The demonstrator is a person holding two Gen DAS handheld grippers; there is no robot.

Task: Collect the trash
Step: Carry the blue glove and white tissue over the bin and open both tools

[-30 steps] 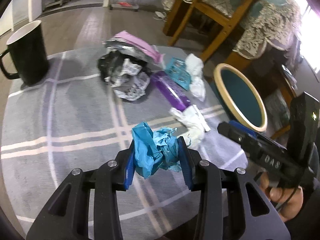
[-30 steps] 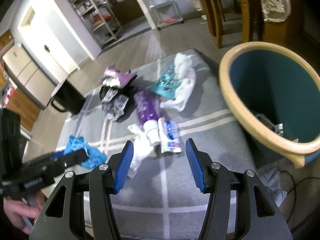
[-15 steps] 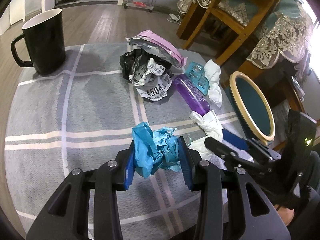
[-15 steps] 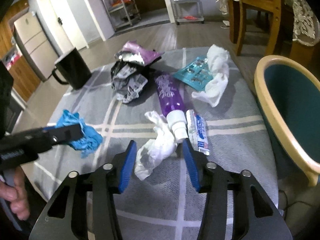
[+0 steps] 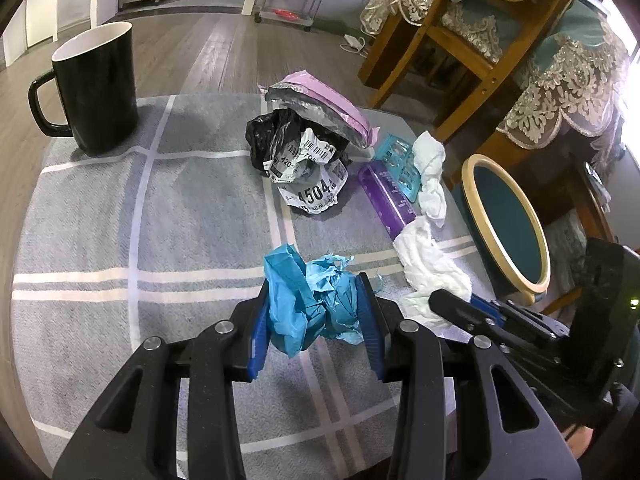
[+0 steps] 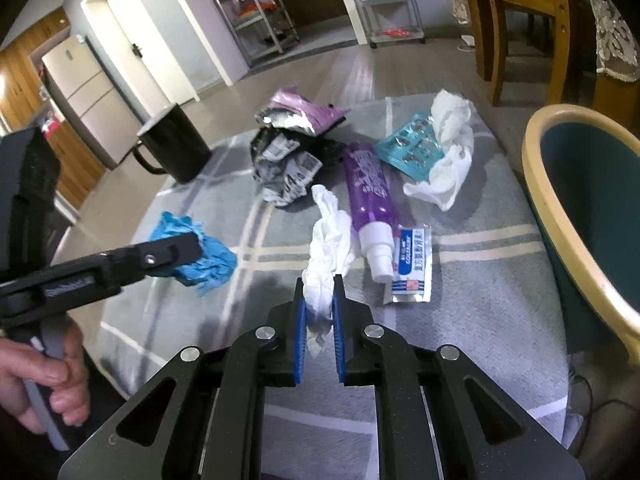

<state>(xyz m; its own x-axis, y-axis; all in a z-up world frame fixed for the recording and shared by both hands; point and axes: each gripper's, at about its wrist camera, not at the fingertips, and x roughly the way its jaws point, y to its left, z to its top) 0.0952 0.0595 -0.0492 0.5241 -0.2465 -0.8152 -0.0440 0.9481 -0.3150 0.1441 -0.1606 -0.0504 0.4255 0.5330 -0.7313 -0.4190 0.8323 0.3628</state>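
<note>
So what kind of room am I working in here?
Most likely a home dining or living area: wooden chairs with lace-trimmed covers, a fridge by the doorway, and a low table under a grey checked cloth.

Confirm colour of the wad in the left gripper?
Blue. The crumpled wad shows best in the left wrist view.

You are in a home, in a living and dining space. You work at a low table under a grey checked cloth (image 5: pixel 120 208) with a black mug (image 5: pixel 96 88) on it. Beside it stand wooden chairs (image 5: pixel 460 52) with lace-trimmed teal covers (image 5: pixel 560 80). The floor (image 6: pixel 320 76) is pale wood plank. Past it you see a white door (image 6: pixel 132 52), a fridge (image 6: pixel 80 100), metal shelf racks (image 6: pixel 256 12) and wood-panelled cabinets (image 6: pixel 16 64).
</note>
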